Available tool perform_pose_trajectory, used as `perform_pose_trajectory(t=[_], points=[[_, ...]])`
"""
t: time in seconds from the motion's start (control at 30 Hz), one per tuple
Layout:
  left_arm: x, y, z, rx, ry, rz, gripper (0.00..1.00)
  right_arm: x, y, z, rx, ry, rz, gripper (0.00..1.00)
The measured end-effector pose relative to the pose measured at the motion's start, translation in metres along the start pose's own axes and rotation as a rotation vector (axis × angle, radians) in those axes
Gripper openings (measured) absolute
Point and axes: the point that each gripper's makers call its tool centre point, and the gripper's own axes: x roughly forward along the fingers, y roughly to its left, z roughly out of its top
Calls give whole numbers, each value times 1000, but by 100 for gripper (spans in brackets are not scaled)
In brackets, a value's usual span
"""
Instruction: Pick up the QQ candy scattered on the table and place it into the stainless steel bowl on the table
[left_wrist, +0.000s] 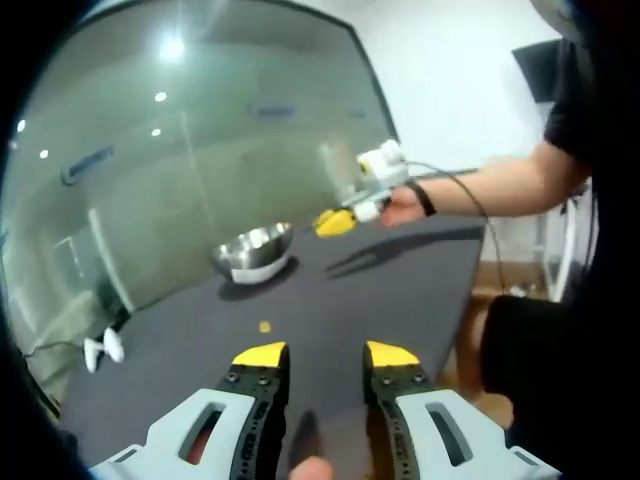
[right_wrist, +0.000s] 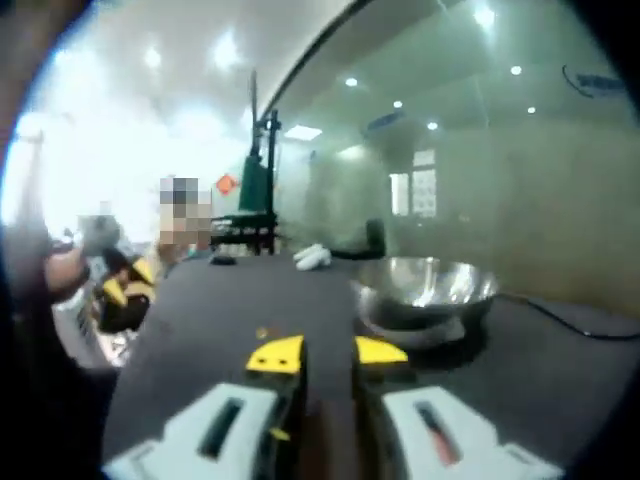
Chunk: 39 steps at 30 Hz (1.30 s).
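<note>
One small yellow candy (left_wrist: 264, 326) left on the dark surface (left_wrist: 400, 290), near the steel bowl (left_wrist: 254, 252) but not in it — both left gripper (left_wrist: 327, 354) & right gripper (right_wrist: 326, 352) apart, nothing held, so pick-up's not yet done.

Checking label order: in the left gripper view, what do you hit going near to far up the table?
Left gripper → candy → bowl → right gripper, held over the table's far end.
</note>
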Motion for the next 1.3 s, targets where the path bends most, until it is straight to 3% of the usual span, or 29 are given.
perform_pose_trajectory(t=[0.1,0.33,0.57,1.3], points=[[1,-1,1,2,-3,-6,31,0,8,-11,2,18,6,19],[0,-3,0,3,0,-10,31,12,22,-17,11,33,37,20],[-2,-1,-2,1,-5,-8,31,35,47,-28,-16,81,108,22],[-12,2,-2,-15,-15,2,31,115,80,-42,-48,171,228,23]])
